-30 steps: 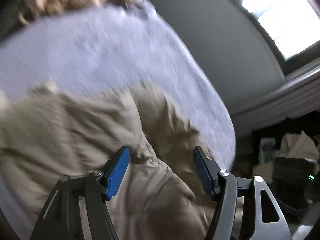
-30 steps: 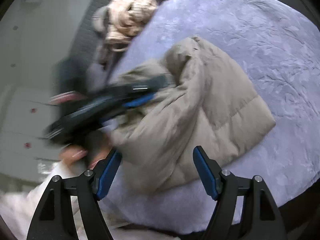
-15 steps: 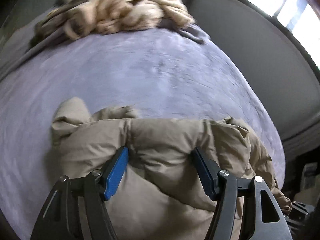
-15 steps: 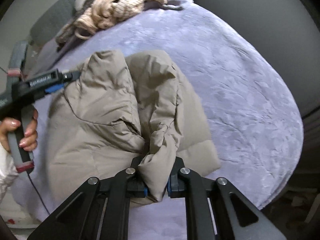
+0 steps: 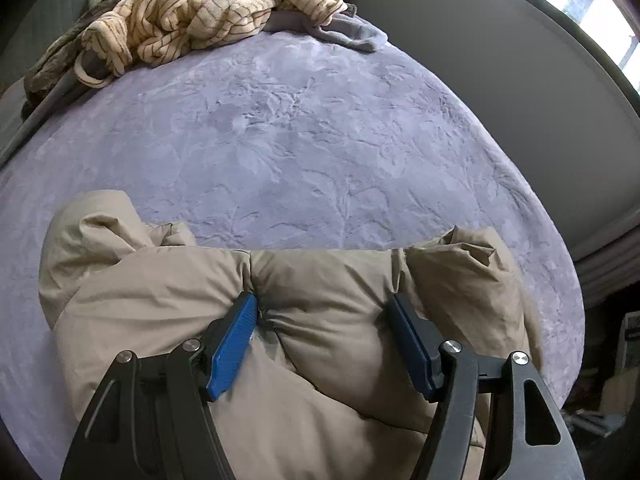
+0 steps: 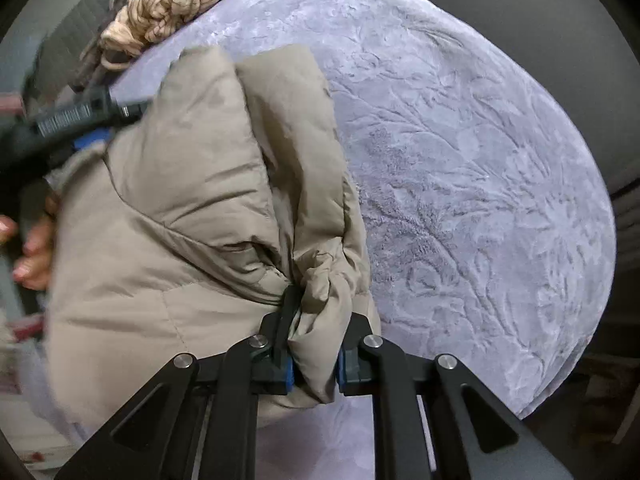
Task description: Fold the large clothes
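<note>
Lettering runs along the black body of the left gripper (image 6: 94,126) as seen from the right wrist camera, but it is too blurred to read. Jaws of the right gripper (image 6: 314,364) are nearly closed, pinching a bunched fold of the beige puffer jacket (image 6: 192,208), which bulges up ahead of and to the left of them. In the left wrist view the left gripper (image 5: 324,344) has its jaws wide apart, blue pads (image 5: 232,344) pressed against a padded section of the jacket (image 5: 320,292) lying between them. Beyond both grippers spreads the lavender embossed blanket (image 5: 320,128), the jacket lying on it. At its far edge lies a heap of cream striped knitwear (image 5: 208,12).
</note>
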`<state>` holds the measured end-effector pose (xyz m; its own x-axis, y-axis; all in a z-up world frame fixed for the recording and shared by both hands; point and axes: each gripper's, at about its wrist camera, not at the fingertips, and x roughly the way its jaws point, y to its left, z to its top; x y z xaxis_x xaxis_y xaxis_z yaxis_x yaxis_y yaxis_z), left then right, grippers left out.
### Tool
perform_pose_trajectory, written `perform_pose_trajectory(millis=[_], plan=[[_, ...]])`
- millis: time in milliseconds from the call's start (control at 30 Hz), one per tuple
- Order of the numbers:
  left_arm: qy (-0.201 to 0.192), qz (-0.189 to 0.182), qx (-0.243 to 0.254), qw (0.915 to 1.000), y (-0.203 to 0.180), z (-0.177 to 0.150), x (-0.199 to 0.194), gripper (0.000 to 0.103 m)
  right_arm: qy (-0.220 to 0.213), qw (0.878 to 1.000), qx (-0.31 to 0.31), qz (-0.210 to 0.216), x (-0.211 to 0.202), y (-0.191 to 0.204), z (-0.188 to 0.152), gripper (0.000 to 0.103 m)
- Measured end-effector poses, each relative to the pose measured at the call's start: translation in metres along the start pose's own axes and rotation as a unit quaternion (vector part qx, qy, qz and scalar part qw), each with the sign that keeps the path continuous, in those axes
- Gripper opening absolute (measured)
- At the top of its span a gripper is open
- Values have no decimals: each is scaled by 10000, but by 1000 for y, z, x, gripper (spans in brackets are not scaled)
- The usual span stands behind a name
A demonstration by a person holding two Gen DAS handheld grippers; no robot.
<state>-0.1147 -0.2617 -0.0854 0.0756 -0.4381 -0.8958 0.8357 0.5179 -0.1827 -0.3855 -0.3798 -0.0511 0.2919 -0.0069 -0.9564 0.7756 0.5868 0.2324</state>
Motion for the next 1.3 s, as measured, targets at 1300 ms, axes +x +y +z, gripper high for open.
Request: perform_pose_trajectory(millis=[1300], plan=[[336,279,-1542,9871,31,-164,-122,86,747,9884,-1266,394,10,30,-23,22]])
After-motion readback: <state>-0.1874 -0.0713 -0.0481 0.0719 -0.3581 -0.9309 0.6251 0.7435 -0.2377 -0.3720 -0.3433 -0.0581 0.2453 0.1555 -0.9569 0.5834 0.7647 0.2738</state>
